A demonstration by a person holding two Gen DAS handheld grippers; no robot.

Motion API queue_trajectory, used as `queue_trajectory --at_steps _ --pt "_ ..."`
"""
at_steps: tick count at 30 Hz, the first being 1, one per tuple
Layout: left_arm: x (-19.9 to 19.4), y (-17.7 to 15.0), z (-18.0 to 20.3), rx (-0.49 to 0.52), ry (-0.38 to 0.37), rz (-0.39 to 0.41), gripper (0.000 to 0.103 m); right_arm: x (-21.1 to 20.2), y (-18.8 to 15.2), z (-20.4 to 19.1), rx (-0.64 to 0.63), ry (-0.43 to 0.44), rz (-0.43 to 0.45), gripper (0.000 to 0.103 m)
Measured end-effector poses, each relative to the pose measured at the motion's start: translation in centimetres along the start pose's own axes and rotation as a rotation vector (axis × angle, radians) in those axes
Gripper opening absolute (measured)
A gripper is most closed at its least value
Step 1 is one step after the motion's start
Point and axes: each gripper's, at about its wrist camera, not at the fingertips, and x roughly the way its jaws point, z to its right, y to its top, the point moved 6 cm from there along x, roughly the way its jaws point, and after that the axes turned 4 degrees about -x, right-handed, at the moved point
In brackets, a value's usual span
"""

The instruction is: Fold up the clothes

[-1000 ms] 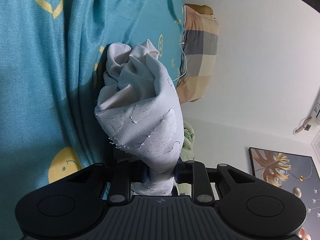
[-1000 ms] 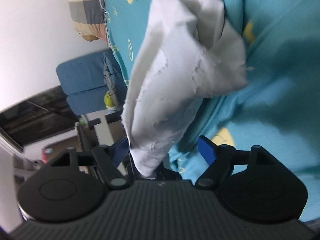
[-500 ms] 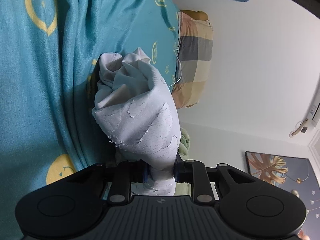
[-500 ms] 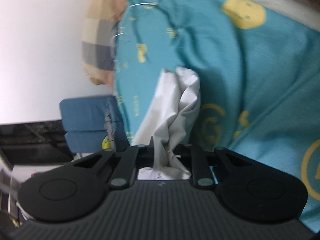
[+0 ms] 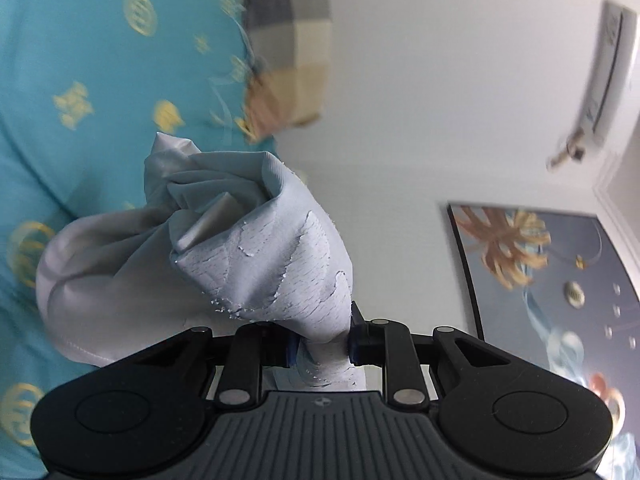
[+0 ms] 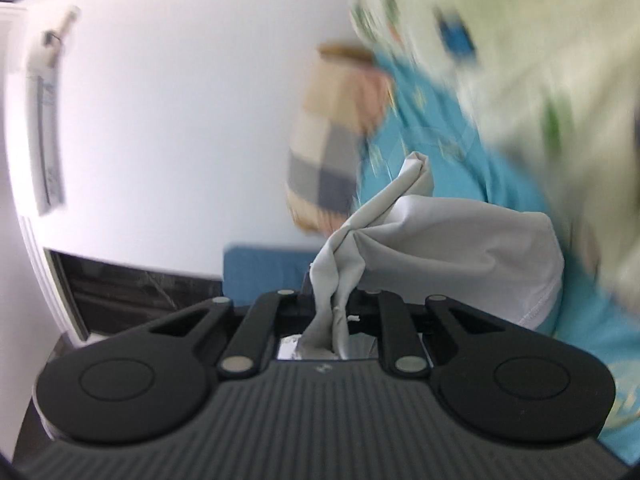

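So far only the pick-up is done: left tool [image 5: 320, 350] and right tool [image 6: 334, 320] each pinch the bunched white garment [image 5: 256, 256], raised above the teal bed [image 5: 100, 80]; all folding remains.

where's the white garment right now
The white garment is bunched in both tools, left tool and right tool, in front of the teal bedsheet.
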Motion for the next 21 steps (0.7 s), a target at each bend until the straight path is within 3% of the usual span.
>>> queue_trajectory --at_steps 7,10,13,16,19,21 --pt "14.4 -10.7 8.5 0.136 -0.092 -0.196 0.024 -9.2 14.6 -5.2 -0.192 -0.006 0.238 0.015" --pt "19.3 -15.9 7.8 0.224 -0.114 -0.254 0.024 -12.8 18.3 -4.6 -0.299 -0.051 0.291 0.015" --pt "21.6 -19.5 3.4 0.226 -0.043 -0.335 0.024 -16.2 19.5 -1.0 -0.344 -0.159 0.28 0.015" --pt "22.9 -22.7 -1.6 0.216 0.051 -0.417 0.024 -18.3 18.9 4.9 -0.274 -0.287 0.21 0.015" --pt "21.7 -25.1 -6.1 0.245 0.179 -0.481 0.024 -19.4 17.0 9.8 -0.207 -0.399 0.134 0.015" --pt "20.7 -25.8 -7.2 0.292 0.235 -0.508 0.024 -20.2 15.2 11.8 -0.165 -0.416 0.11 0.015"
